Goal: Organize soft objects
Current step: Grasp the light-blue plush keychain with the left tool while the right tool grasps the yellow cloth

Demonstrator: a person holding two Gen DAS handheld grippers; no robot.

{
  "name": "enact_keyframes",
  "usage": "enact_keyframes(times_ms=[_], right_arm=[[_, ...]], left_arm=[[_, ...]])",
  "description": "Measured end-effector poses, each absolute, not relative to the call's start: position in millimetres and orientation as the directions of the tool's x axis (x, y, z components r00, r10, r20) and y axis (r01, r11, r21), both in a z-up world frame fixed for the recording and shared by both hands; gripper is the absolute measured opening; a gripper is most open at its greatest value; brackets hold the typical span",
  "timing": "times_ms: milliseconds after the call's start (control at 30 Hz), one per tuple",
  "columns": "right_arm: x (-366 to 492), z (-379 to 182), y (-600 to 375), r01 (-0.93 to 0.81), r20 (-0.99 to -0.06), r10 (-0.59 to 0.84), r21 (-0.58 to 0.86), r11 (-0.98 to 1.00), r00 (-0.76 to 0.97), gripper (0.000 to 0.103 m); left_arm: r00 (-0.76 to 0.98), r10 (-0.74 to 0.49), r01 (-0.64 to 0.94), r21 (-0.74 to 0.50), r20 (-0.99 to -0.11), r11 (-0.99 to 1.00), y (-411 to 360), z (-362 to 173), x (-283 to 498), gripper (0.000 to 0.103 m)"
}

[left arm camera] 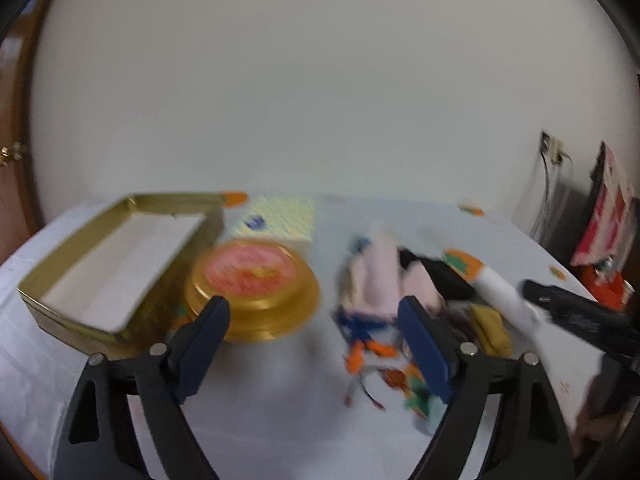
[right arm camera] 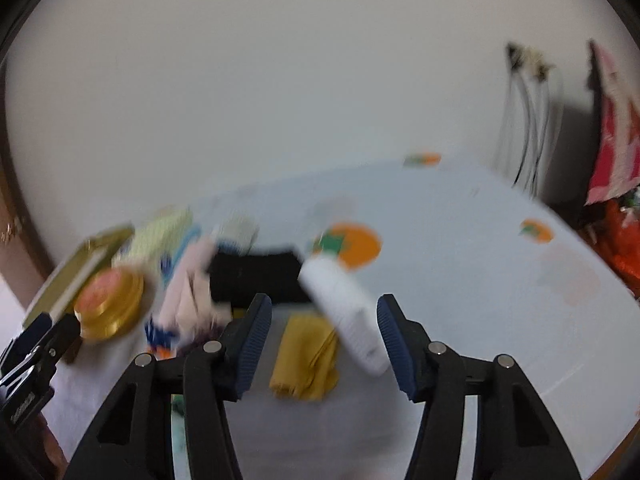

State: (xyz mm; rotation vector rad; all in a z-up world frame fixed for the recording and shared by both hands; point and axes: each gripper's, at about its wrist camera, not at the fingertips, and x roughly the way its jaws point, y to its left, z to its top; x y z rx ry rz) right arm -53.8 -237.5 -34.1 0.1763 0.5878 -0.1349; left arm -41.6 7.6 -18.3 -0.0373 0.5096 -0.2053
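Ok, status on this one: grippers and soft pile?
Left gripper open, empty. Right gripper open, yellow cloth and white roll between fingers. Nothing boxed in tin.

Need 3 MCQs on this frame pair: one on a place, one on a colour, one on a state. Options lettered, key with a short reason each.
1. Where does the round gold tin sit relative to the open rectangular gold tin, seen from the left wrist view?
A. Inside it
B. Just to its right on the table
C. Stacked on top of it

2. What colour is the folded cloth lying in front of the right gripper?
A. Mustard yellow
B. Bright green
C. Red

3. What is the state of the left gripper?
A. Shut on a pink cloth
B. Shut on the round tin
C. Open, nothing pressed between its pads

Key: 1 B, the round tin stands on the tablecloth beside the open tin's right wall. 2 A, the cloth shows mustard yellow in both views. 3 C, bare tablecloth shows between its fingers.
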Motion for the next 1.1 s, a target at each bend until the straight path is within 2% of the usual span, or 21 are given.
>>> enact_keyframes(times_ms=[100, 233, 300, 333, 467, 600, 733, 800, 900, 967, 1033, 1100], right_arm=[[-41, -50, -234, 0.172, -0.656, -0.043, 0.134, 0.976, 0.754, 0.058], [-27, -73, -234, 0.176, -0.72, -0.013, 0.152, 0.973, 0.694, 0.057], [-28, -74, -228, 0.159, -0.721, -0.025, 0.119, 0.98, 0.693, 0.043], [-29, -73, -227, 0.143, -0.716, -0.014, 0.121, 0.982, 0.698, 0.026], [-37, -75, -233, 0.124, -0.698, 0.019, 0.154, 0.98, 0.716, 0.02], [-66, -68, -243, 0.125, -0.645, 0.052, 0.226, 0.966, 0.763, 0.019], [-98, -56, -241, 0.115, -0.577, 0.038, 0.226, 0.967, 0.816, 0.019], [-111, -51, -235, 0.11, -0.547, 0.018, 0.2, 0.974, 0.837, 0.019], [-121, -43, -229, 0.11, -0.511, -0.004, 0.177, 0.978, 0.86, 0.019], [-126, -38, -227, 0.1, -0.492, -0.005, 0.166, 0.981, 0.871, 0.019], [-129, -35, -225, 0.097, -0.481, -0.018, 0.142, 0.985, 0.877, 0.019], [-127, -38, -226, 0.097, -0.488, -0.014, 0.144, 0.985, 0.873, 0.019]], left_arm=[[0.834, -0.229, 0.228, -0.066, -0.503, 0.972, -2, -21, -50, 0.073], [0.813, -0.25, 0.263, -0.051, -0.525, 0.963, -10, -24, -56, 0.073], [0.806, -0.258, 0.279, -0.043, -0.533, 0.959, -12, -24, -59, 0.073], [0.802, -0.259, 0.284, -0.038, -0.538, 0.958, -13, -25, -59, 0.073], [0.766, -0.297, 0.346, -0.024, -0.569, 0.938, -21, -30, -60, 0.073], [0.717, -0.364, 0.442, -0.017, -0.594, 0.897, -38, -36, -67, 0.073], [0.665, -0.397, 0.505, -0.012, -0.632, 0.863, -59, -42, -68, 0.073], [0.619, -0.394, 0.511, -0.033, -0.68, 0.859, -67, -50, -60, 0.057], [0.53, -0.383, 0.494, -0.093, -0.757, 0.865, -69, -67, -45, 0.04], [0.554, -0.376, 0.483, -0.081, -0.743, 0.872, -67, -68, -46, 0.037], [0.566, -0.363, 0.479, -0.064, -0.74, 0.876, -66, -70, -46, 0.026], [0.577, -0.366, 0.479, -0.06, -0.73, 0.876, -64, -71, -49, 0.022]])
